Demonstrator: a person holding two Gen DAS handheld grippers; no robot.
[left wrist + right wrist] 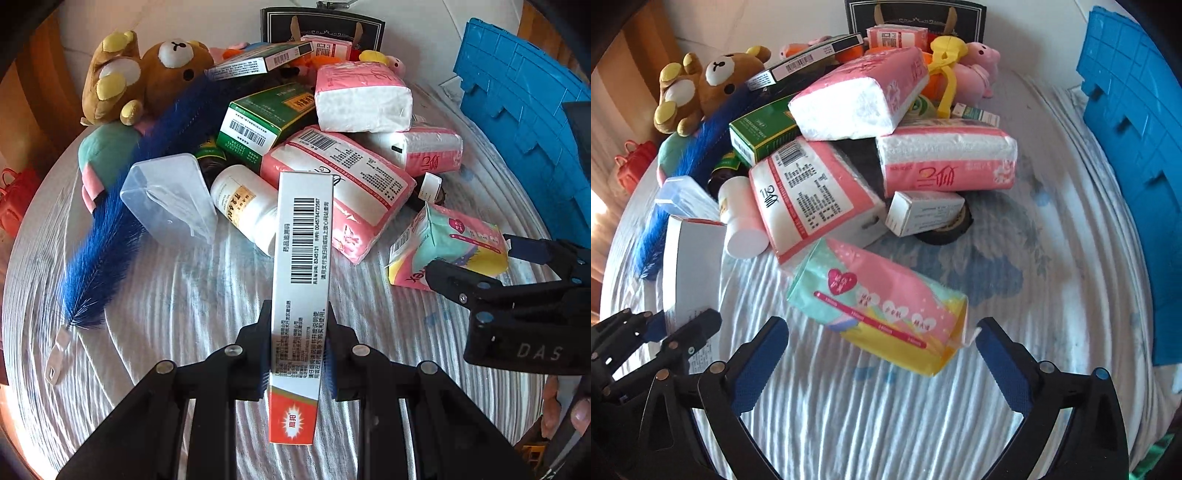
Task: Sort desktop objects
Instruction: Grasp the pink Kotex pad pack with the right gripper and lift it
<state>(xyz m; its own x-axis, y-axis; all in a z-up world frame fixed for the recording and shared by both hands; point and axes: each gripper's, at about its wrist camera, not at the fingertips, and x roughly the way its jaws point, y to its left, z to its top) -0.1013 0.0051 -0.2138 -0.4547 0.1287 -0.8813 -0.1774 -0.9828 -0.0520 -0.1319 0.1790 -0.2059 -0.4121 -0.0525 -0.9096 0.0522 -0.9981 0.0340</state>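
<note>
On the far left of the table, under its white ribbed cloth, a long blue feather duster lay slanting, and behind it sat a brown plush bear. Next to the duster lay a clear plastic box and a white bottle on its side.

In the middle, your left tongs were clamped on a long white medicine box with a barcode and a red end. The box stood lifted above the cloth, and its far end pointed toward the pile.

Behind it the pile held a green box and several pink tissue packs, lying one over another.

Further right, a pastel pink and mint pack lay on the cloth at the near edge of the pile. Your right tongs were spread wide apart, one finger at each side of this pack. No finger pressed on it, so the tongs were empty.

At the far right a blue plastic crate stood on the table edge, well apart from the pile.
</note>
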